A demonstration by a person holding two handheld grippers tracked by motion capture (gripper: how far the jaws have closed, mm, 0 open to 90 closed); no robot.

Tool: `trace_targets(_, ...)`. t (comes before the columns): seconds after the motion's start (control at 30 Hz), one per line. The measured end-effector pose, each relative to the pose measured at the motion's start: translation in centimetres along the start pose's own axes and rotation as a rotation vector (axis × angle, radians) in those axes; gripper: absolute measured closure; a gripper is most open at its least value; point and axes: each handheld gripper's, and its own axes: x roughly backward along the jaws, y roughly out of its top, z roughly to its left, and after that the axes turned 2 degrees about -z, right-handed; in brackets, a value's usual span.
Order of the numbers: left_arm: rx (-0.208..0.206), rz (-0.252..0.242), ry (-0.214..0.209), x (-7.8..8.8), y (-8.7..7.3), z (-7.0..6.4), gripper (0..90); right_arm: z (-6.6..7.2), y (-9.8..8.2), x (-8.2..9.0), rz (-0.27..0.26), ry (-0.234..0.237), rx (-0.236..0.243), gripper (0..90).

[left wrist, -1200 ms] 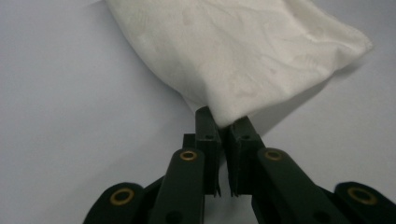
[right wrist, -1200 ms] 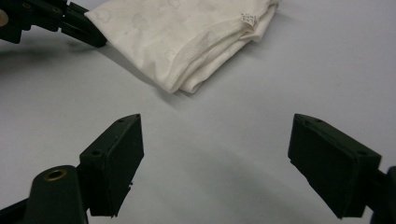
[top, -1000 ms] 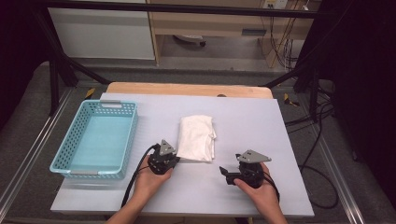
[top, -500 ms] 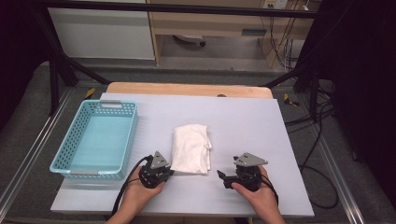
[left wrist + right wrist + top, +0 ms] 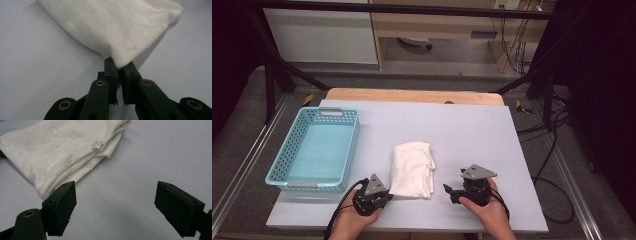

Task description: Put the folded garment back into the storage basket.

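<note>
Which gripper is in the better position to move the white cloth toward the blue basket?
Left. The left gripper is shut on a corner of the cloth, and the basket lies on its side of the table. The right gripper is open on bare table beside the cloth, holding nothing.
</note>
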Motion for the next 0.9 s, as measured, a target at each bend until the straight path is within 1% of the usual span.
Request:
trace_targets(0.03, -0.004, 0.001, 0.003, 0.0, 0.0, -0.1, 83.7, 0.0, 0.0, 0.0, 0.000, 0.000, 0.000, 17.7)
trace_targets(0.07, -0.002, -0.001, 0.013, 0.2, -0.1, -0.2, 78.9, 0.2, 0.0, 0.0, 0.003, 0.003, 0.006, 17.2)
trace_targets(0.1, -0.002, -0.001, 0.013, 0.2, -0.1, -0.2, 74.8, 0.2, 0.0, 0.0, 0.003, 0.003, 0.006, 17.2)
trace_targets(0.13, 0.002, -0.005, 0.019, 0.4, -0.2, -0.4, 74.8, 0.3, 0.0, 0.0, 0.002, 0.005, 0.010, 16.9)
trace_targets(0.17, 0.000, -0.010, 0.030, 0.6, -0.4, -0.6, 68.7, 0.5, 0.0, 0.0, 0.006, 0.012, 0.007, 16.2)
trace_targets(0.2, -0.006, -0.011, 0.035, 0.8, -0.6, -0.7, 66.4, 0.6, 0.1, 0.0, 0.011, 0.024, 0.004, 15.0)
trace_targets(0.23, -0.001, -0.013, 0.035, 1.1, -0.7, -0.8, 66.4, 0.6, 0.1, 0.0, 0.011, 0.024, 0.004, 15.0)
trace_targets(0.27, 0.009, -0.020, 0.035, 1.3, -0.8, -0.8, 61.2, 0.7, 0.1, -0.1, 0.015, 0.045, 0.002, 13.9)
trace_targets(0.3, 0.008, -0.032, 0.034, 1.7, -0.7, -0.7, 60.2, 0.9, 0.1, -0.2, 0.018, 0.047, 0.004, 13.9)
trace_targets(0.33, 0.008, -0.032, 0.034, 1.7, -0.7, -0.7, 58.1, 0.9, 0.1, -0.2, 0.018, 0.047, 0.004, 13.9)
trace_targets(0.37, 0.014, -0.046, 0.031, 2.1, -0.6, -0.7, 55.9, 1.2, 0.2, -0.3, 0.024, 0.057, 0.005, 13.4)
trace_targets(0.4, 0.014, -0.046, 0.031, 2.1, -0.6, -0.7, 55.0, 1.3, 0.2, -0.3, 0.025, 0.060, 0.012, 13.5)
trace_targets(0.43, 0.019, -0.062, 0.024, 2.4, -0.4, -0.7, 55.0, 1.3, 0.2, -0.3, 0.025, 0.060, 0.012, 13.5)
trace_targets(0.47, 0.023, -0.075, 0.026, 2.7, -0.4, -0.7, 53.3, 1.6, 0.3, -0.3, 0.025, 0.062, 0.021, 13.6)
trace_targets(0.5, 0.018, -0.084, 0.029, 3.0, -0.4, -0.8, 52.2, 1.8, 0.4, -0.3, 0.030, 0.062, 0.024, 13.7)
trace_targets(0.53, 0.007, -0.100, 0.039, 3.4, -0.3, -0.9, 50.8, 2.1, 0.4, -0.4, 0.034, 0.062, 0.016, 13.9)
trace_targets(0.57, 0.007, -0.100, 0.039, 3.4, -0.3, -0.9, 49.6, 2.3, 0.4, -0.4, 0.039, 0.066, 0.007, 14.0)
trace_targets(0.6, 0.010, -0.114, 0.046, 3.7, -0.3, -0.7, 49.1, 2.5, 0.3, -0.5, 0.050, 0.069, 0.004, 14.1)
trace_targets(0.63, 0.020, -0.126, 0.046, 3.8, -0.2, -0.5, 49.1, 2.5, 0.3, -0.5, 0.050, 0.069, 0.004, 14.1)
trace_targets(0.7, 0.032, -0.142, 0.049, 3.9, -0.2, -0.2, 47.2, 2.8, 0.1, -0.4, 0.066, 0.069, -0.002, 14.1)
trace_targets(0.73, 0.030, -0.144, 0.051, 3.8, -0.2, -0.1, 45.4, 3.0, 0.0, -0.4, 0.073, 0.077, -0.007, 14.1)
trace_targets(0.77, 0.031, -0.142, 0.049, 3.7, -0.2, 0.0, 44.1, 3.3, -0.2, -0.4, 0.080, 0.089, -0.002, 14.1)
trace_targets(0.8, 0.034, -0.141, 0.045, 3.6, -0.2, 0.0, 44.1, 3.3, -0.2, -0.4, 0.080, 0.089, -0.002, 14.1)
trace_targets(0.83, 0.037, -0.142, 0.042, 3.5, -0.1, 0.0, 41.7, 3.6, -0.3, -0.6, 0.095, 0.101, 0.012, 14.0)
trace_targets(0.9, 0.026, -0.153, 0.052, 3.4, 0.1, -0.3, 39.2, 3.8, -0.2, -0.9, 0.102, 0.113, 0.015, 14.1)
